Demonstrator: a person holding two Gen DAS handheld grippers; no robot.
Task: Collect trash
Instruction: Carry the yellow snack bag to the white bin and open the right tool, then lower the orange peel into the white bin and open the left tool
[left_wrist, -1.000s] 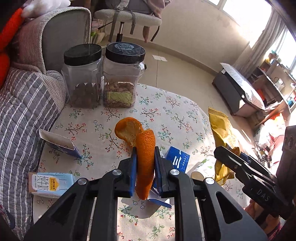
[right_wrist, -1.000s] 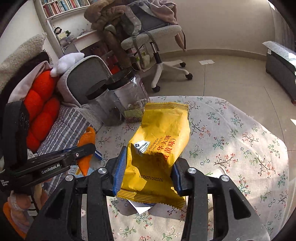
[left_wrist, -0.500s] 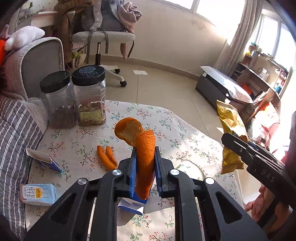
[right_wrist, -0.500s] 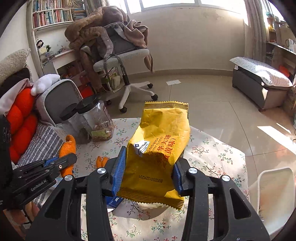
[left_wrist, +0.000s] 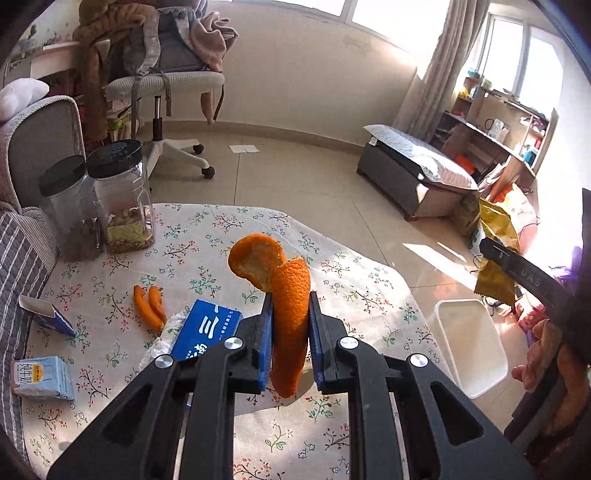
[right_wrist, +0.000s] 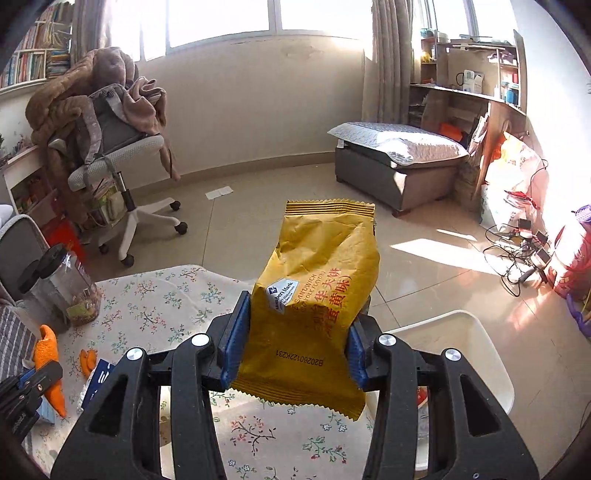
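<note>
Left gripper (left_wrist: 290, 334): fingers clamped narrow on the peel (left_wrist: 286, 295), gripped mid-strip. It's light and floppy, so it should hold.

Right gripper (right_wrist: 293, 345): fingers have just been easing apart, pads still pinching the wrapper (right_wrist: 317, 317) low on its sides. It's a crinkly, slick, near-weightless film and looks liable to slip.

Both are held above the tabletop (left_wrist: 207, 240) edge. The bin (right_wrist: 476, 347) sits on the floor just beside it, with some scraps inside, unclear what. Two jars (left_wrist: 122, 199) are partly full of snacks.

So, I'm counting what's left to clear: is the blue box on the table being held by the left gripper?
No, the left gripper is shut on the orange peel, while the blue box lies on the table.
</note>
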